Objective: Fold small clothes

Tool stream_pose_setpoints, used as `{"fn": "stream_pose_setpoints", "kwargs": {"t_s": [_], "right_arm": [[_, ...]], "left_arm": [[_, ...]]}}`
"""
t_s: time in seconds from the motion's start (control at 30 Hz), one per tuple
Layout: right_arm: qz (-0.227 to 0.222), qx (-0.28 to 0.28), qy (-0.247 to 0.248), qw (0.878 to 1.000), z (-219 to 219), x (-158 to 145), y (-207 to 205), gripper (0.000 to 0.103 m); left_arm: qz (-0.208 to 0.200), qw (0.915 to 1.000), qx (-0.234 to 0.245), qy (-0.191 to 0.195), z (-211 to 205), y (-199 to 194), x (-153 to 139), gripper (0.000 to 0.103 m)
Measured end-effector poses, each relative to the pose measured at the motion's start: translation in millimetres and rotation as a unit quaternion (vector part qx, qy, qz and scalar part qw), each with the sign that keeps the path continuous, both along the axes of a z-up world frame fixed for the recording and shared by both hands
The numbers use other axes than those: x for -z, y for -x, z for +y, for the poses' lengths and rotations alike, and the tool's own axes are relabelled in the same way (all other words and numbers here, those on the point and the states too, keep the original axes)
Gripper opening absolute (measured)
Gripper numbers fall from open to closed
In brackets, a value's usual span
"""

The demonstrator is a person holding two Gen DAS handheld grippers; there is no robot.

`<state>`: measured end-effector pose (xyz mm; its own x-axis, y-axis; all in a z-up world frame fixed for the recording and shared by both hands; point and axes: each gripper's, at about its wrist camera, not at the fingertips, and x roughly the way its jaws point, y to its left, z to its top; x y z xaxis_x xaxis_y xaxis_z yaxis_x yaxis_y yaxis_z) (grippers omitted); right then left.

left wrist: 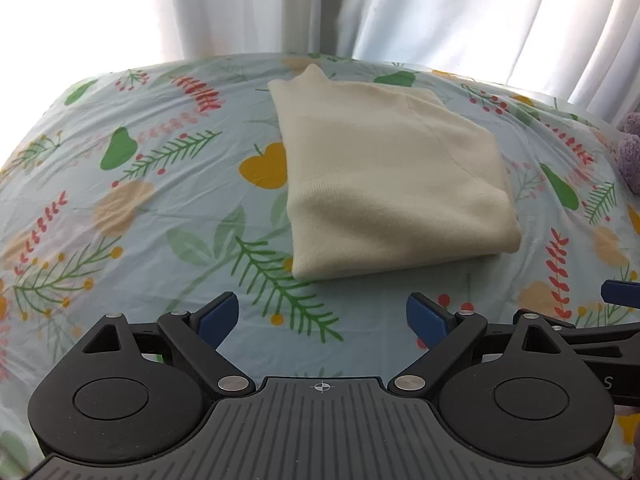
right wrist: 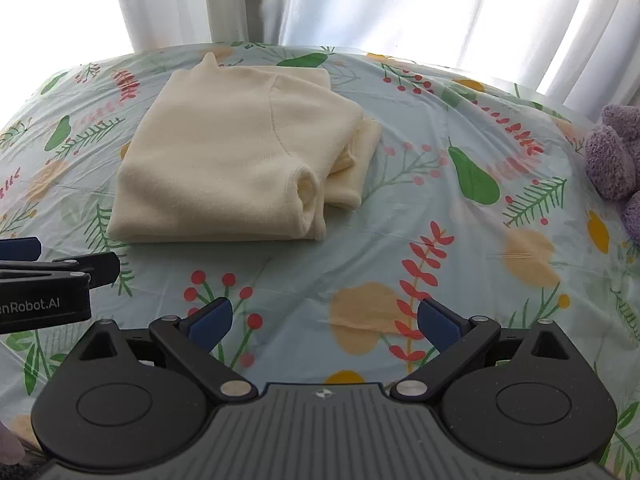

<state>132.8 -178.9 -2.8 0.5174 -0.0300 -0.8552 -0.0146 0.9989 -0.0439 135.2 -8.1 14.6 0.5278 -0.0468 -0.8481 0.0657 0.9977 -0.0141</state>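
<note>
1. White curtains (left wrist: 240,8) glow behind a bed spread with a fruit-and-leaf print sheet (left wrist: 140,208), and that is the surface we work on.
2. Our left gripper (left wrist: 322,318) hangs just short of the fabric with its blue pads spread wide and nothing between them.
3. Our right gripper (right wrist: 324,320) is likewise released and empty, over bare sheet, beside the left one – the two tools sit side by side, well back from the work.
4. Beyond both lies the cream garment (right wrist: 232,168), folded into a compact rectangle near the middle of the bed, with a rolled cuff and a layer of cloth poking out on its right side.
5. We judge the fold essentially finished; staying clear would leave the stack undisturbed.
6. Off to the right edge sits a purple plush toy (right wrist: 616,152), well apart from the garment.
</note>
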Motion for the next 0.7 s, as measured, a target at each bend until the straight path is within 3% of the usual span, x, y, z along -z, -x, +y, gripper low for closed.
{"fn": "stream_pose_setpoints", "kwargs": {"t_s": [0.7], "right_arm": [[-0.005, 0.005, -0.004, 1.0, -6.7, -0.2, -5.6, 0.099]], "left_arm": [[0.003, 1.0, 0.0, -0.005, -2.8, -7.0, 2.9, 0.095]]}}
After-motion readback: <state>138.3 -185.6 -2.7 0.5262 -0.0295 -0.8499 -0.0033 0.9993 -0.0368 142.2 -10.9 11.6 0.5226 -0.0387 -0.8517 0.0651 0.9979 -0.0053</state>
